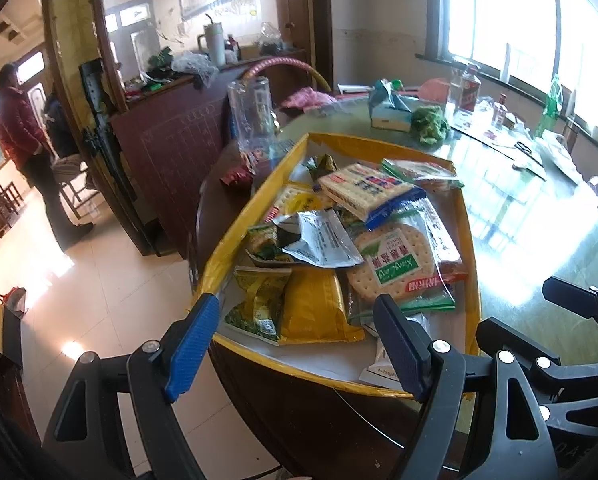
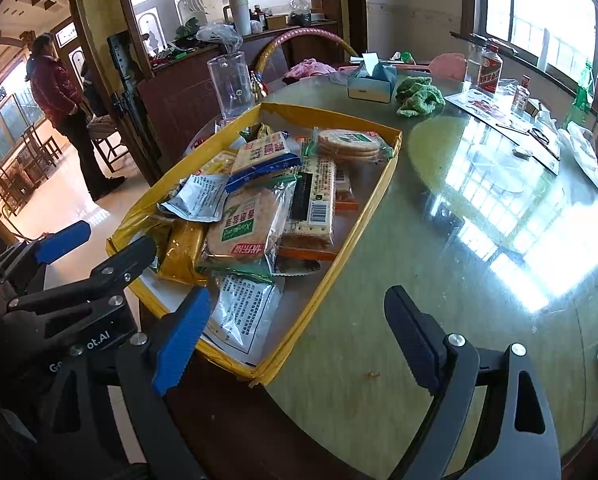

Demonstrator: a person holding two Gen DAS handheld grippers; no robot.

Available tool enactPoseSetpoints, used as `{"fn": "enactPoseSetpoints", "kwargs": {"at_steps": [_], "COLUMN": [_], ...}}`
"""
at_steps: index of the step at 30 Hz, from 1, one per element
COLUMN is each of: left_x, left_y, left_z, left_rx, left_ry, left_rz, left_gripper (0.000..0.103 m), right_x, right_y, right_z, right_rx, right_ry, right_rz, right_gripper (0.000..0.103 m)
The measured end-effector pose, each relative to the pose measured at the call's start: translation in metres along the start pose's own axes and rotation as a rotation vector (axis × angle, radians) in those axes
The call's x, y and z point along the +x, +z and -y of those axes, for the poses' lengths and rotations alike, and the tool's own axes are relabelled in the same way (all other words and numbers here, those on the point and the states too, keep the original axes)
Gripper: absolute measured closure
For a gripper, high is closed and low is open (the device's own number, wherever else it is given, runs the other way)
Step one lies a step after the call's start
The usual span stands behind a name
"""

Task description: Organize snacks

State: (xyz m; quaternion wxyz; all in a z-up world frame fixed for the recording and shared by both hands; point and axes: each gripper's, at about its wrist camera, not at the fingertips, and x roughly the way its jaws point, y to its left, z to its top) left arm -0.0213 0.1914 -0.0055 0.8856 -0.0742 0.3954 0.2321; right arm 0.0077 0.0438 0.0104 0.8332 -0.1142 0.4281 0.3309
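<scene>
The round glass-topped table [image 2: 439, 248] carries the whole work area. A shallow yellow tray [image 2: 383, 184] is set at the table's near left edge, slightly overhanging it. All snack packets visible in either view are already gathered inside this tray, so collection is judged largely complete; no loose packet is seen on the bare glass beside it. Sorting is judged not yet done: the packets lie in an overlapping heap, at mixed angles, not in rows or groups.

Within the heap, the round cracker pack [image 2: 245, 224] with the green label lies on top near the middle. A square cracker pack [image 2: 265, 154] in blue-trimmed wrap rests behind it. A long cracker sleeve [image 2: 313, 200] with a barcode lies to the right of the round pack. A yellow packet [image 1: 313, 304] and a white printed sachet [image 2: 245, 312] lie at the near end.

The left gripper [image 1: 299, 344] is held wide open and empty, above the tray's near left corner, with the yellow packet just ahead between the jaws' line. The right gripper [image 2: 299, 340] is likewise held wide open and empty; its left jaw is over the tray's near end beside the white sachet, its right jaw over bare glass. Nothing is touched by either.
</scene>
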Motion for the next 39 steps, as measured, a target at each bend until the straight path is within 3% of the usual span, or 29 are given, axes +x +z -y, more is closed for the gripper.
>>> {"fn": "enactPoseSetpoints", "kwargs": {"at_steps": [15, 29, 39], "left_x": [0.006, 0.021, 0.024], "left_y": [0.008, 0.015, 0.018], "left_z": [-0.006, -0.013, -0.014], "left_rx": [0.034, 0.074, 0.091], "left_ry": [-0.034, -0.111, -0.139], "left_rz": [-0.047, -0.098, -0.089], "left_gripper": [0.024, 0.024, 0.024], "right_x": [0.005, 0.013, 0.016], "right_y": [0.002, 0.009, 0.012], "right_z": [-0.004, -0.010, -0.013], "right_rx": [-0.009, -0.005, 0.003], "right_ry": [-0.024, -0.049, -0.058], "right_rz": [-0.025, -0.044, -0.045], "right_gripper": [0.015, 0.015, 0.015]}}
